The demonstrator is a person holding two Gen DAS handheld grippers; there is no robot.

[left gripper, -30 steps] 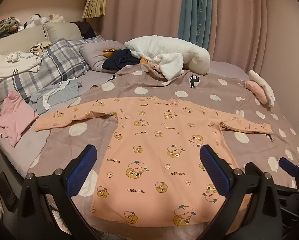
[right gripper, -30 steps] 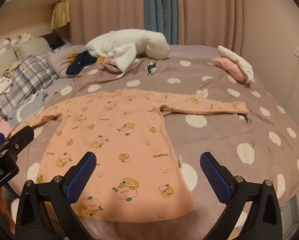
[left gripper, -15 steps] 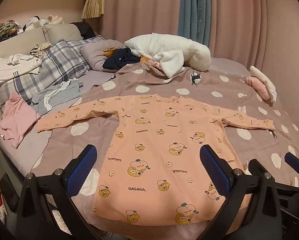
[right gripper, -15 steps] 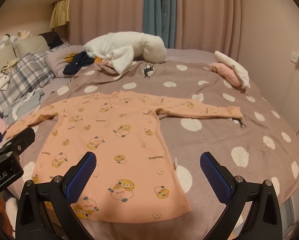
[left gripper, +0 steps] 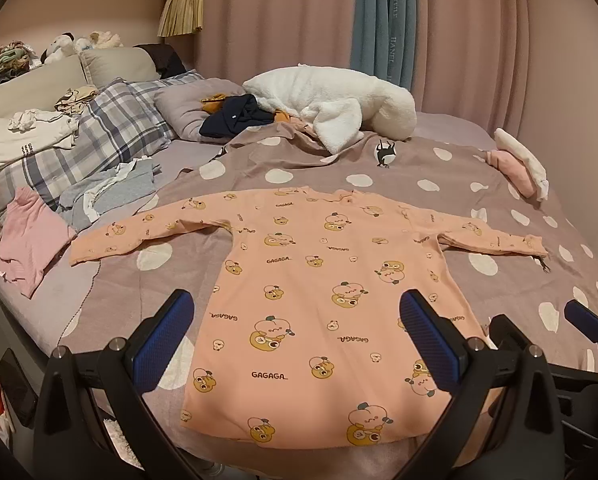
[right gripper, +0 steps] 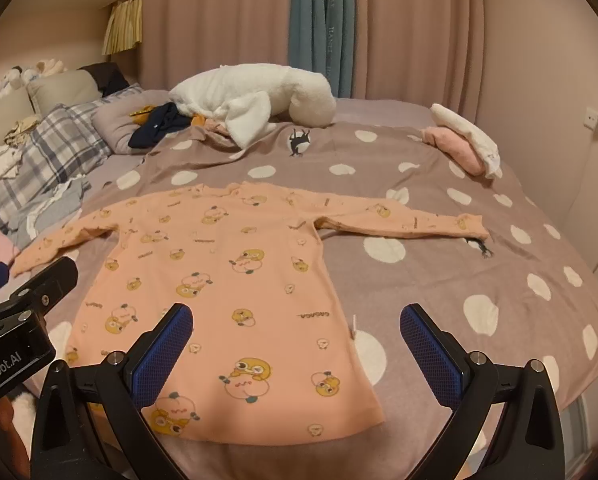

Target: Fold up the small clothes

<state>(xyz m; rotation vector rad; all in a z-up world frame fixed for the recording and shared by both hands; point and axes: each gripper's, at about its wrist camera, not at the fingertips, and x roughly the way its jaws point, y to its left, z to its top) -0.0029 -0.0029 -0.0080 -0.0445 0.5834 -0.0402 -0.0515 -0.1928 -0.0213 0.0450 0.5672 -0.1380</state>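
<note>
"GAGAGA_" on peach shirt [left gripper: 323, 312], "Robot.AI" on left gripper [right gripper: 15, 336]

One peach shirt [left gripper: 327, 292], two tongs [left gripper: 295, 336] [right gripper: 295, 340], three pillows [left gripper: 111, 128].

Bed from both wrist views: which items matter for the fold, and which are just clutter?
In play:
peach shirt, spread flat
left tool, open
right tool, open

Lying about:
white plush
navy garment
pink top
plaid pillow
</note>
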